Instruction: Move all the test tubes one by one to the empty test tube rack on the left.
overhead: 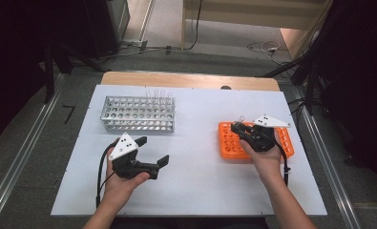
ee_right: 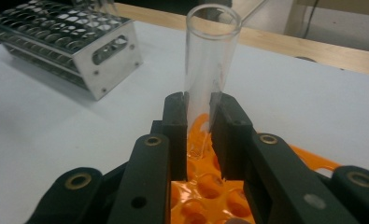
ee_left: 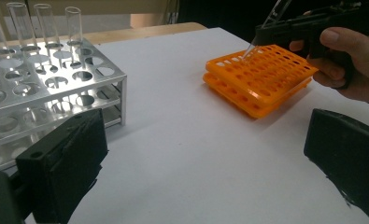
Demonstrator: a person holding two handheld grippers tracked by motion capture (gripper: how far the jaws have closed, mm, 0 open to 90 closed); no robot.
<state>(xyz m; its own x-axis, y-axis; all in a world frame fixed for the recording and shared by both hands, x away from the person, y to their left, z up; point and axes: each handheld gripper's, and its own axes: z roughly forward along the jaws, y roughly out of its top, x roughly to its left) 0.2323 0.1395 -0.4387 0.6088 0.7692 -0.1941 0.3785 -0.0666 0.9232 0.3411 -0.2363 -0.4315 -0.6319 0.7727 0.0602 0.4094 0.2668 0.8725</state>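
Over the orange rack (overhead: pixel 234 143) at the table's right side, right gripper (overhead: pixel 238 126) has its jaws clamped on a clear glass test tube (ee_right: pixel 210 70). In the right gripper view the two black pads press the tube's lower part from both sides; open mouth of the tube is up, tube tilted slightly. Tube's lower end sits just above the orange holes; can't tell if the tip is inside one. In the left gripper view the tube (ee_left: pixel 266 28) slants down from the right gripper (ee_left: pixel 261 35) toward the near corner of the orange rack (ee_left: pixel 261 79).

Left gripper (overhead: pixel 152 152) is at the near left of the white table (overhead: pixel 200 176), above the surface, jaws spread wide, nothing between them. Left gripper view confirms: its pads sit far apart at the frame edges, bare tabletop between.

Metal rack (overhead: pixel 138 113) stands at the far left of the table, well apart from the orange rack. A few clear tubes (ee_left: pixel 42 23) stand upright in its back row. Orange rack otherwise looks unloaded in the holes I can see.
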